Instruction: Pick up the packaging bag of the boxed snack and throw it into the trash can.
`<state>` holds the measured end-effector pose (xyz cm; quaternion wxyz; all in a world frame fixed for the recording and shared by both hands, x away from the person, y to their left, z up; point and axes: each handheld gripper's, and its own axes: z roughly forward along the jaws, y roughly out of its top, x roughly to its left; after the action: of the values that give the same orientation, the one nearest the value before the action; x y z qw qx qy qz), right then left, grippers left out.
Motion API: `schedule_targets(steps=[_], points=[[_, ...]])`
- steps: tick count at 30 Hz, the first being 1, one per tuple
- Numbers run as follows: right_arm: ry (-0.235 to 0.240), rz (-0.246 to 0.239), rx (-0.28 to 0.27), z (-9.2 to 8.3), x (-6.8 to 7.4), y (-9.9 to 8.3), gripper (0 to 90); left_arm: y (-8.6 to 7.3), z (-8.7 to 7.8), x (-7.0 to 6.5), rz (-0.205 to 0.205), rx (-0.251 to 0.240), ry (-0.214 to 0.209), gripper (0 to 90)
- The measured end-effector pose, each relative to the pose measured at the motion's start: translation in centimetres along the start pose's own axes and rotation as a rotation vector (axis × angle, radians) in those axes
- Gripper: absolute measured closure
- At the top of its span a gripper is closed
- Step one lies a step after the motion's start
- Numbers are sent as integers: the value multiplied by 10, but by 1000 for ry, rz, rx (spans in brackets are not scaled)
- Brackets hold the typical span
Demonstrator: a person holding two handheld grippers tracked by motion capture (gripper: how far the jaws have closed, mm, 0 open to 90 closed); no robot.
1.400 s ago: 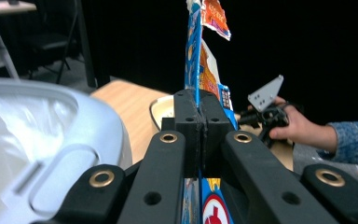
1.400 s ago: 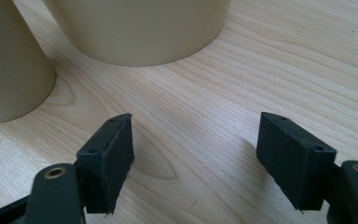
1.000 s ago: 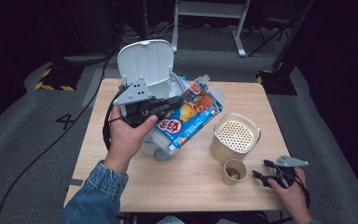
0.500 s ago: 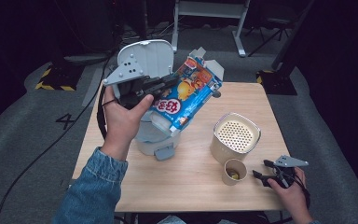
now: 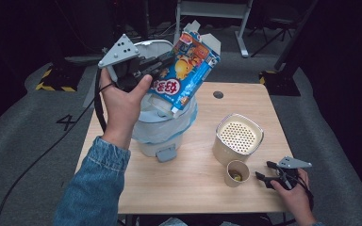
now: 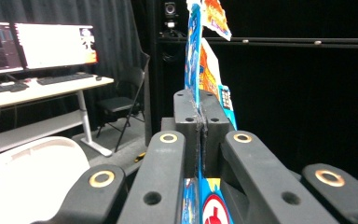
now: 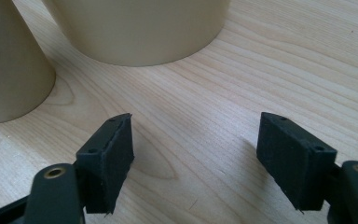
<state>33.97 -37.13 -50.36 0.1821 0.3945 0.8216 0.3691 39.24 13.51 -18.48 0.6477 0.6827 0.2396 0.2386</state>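
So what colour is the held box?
Blue box with orange and red print, clearest in high view.

**Three cameras, three ways of looking**

The high view looks from above the person's side, forward and down onto the wooden table (image 5: 202, 188), from far enough to see the whole top and the dark floor around it.

The left gripper view rides on the left gripper (image 5: 158, 63), which is held up in the air. It looks level across the room, past its own jaws, toward a desk with screens (image 6: 37, 46) far off. The white bin lid (image 6: 28, 182) shows here and in the high view (image 5: 146, 47).

The right gripper view rides on the right gripper (image 7: 196, 154). It sits very low and very close to the table (image 7: 270, 60), facing the tan canister (image 7: 140, 28) and the paper cup (image 7: 9, 65). The high view shows both too, the canister (image 5: 238, 139) and the cup (image 5: 237, 173).
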Motion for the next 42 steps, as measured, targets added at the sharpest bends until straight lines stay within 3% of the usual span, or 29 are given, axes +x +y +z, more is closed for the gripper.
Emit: schedule_targets(steps=[3,9,16,22,29,42], points=[[0,0,0,0,0,0,273,2,2,3,15,11,20,885],[0,0,0,0,0,0,273,1,9,15,3,-13,64,886],[0,0,0,0,0,0,273,-7,14,28,19,-35,117,885],[0,0,0,0,0,0,273,-18,15,38,-6,-32,157,884],[0,0,0,0,0,0,273,-31,20,48,-31,-17,183,883],[0,0,0,0,0,0,273,-47,33,49,-42,47,174,879]])
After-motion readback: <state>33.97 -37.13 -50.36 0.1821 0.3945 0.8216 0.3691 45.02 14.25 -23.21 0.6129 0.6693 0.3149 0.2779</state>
